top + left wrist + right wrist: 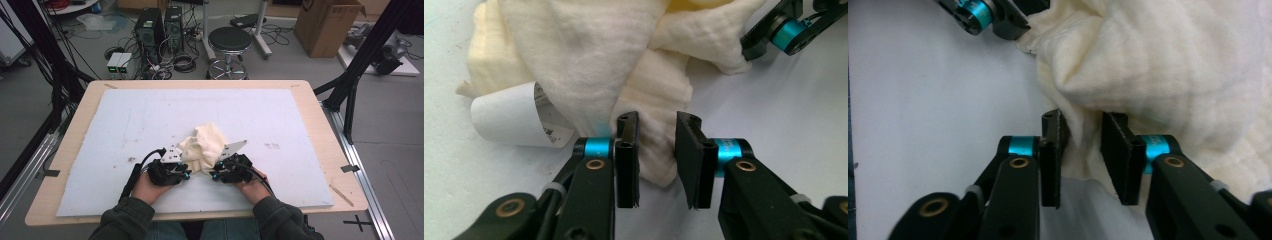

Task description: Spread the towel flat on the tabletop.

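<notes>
A crumpled cream-coloured muslin cloth (204, 145) lies bunched in a heap on the near middle of a white foam board (125, 125) that covers a pale wooden table (80, 110). The person's two hands come in from the near edge, one on each side of the heap. The left gripper (181, 161), black with turquoise collars, sits at the cloth's left near edge; in the left gripper view its jaws stand a little apart with a hanging fold of the cloth (654, 150) between them, the left pad against the fabric and a narrow gap showing beside the right pad, so it is not yet clenched on the cloth. A curled white paper label (514, 120) sticks out from under the fabric beside that gripper. The right gripper (224, 164) sits at the cloth's right near edge; in the right gripper view a lower fold of the cloth (1083, 145) fills the space between its jaws, but whether the pads actually press on it I cannot tell. Beyond the table, a round black stool (229, 40) and a brown cardboard box (325, 25) stand on the grey floor.
</notes>
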### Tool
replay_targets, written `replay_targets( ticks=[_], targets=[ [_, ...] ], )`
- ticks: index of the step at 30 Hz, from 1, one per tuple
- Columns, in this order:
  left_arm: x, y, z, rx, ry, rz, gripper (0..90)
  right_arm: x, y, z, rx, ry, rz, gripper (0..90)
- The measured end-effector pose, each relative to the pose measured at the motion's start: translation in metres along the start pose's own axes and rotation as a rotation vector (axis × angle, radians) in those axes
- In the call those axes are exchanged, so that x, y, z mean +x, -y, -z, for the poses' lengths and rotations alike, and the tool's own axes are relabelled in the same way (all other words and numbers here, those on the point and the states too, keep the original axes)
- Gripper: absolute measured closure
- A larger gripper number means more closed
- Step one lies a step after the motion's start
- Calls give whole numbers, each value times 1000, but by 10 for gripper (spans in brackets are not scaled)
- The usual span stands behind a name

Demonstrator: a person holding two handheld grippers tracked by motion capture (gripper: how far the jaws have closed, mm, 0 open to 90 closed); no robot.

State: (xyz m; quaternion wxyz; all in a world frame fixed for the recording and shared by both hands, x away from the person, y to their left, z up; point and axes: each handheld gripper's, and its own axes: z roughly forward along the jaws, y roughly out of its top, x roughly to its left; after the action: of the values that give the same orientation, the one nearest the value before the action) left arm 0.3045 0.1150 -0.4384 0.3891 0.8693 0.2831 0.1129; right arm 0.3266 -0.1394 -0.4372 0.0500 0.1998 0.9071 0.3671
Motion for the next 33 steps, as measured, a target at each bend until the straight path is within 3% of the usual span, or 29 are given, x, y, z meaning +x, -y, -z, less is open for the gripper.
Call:
replay_targets(
  ticks=[6,9,11,15,19,22,28,33],
  targets=[
    [-1,0,-1,0,-12,-9,796,-2,0,-1,-1,-47,16,847],
    [-1,0,-1,-4,-7,-7,841,-3,0,-1,-6,-58,17,867],
    [0,0,0,1,-1,-6,847,-7,1,-1,-9,-86,-8,872],
    [0,0,4,-5,-22,-14,862,-11,1,6,-36,-94,-22,876],
    [6,1,17,-35,-30,-4,863,-15,-1,18,-62,-93,-16,876],
    [12,2,31,-62,-39,8,863,-19,-1,36,-83,-84,-9,876],
    [18,6,61,-109,-63,11,863,-23,5,59,-95,-75,-11,875],
    [19,8,75,-128,-74,3,863,-22,11,70,-89,-64,-6,876]
  ],
)
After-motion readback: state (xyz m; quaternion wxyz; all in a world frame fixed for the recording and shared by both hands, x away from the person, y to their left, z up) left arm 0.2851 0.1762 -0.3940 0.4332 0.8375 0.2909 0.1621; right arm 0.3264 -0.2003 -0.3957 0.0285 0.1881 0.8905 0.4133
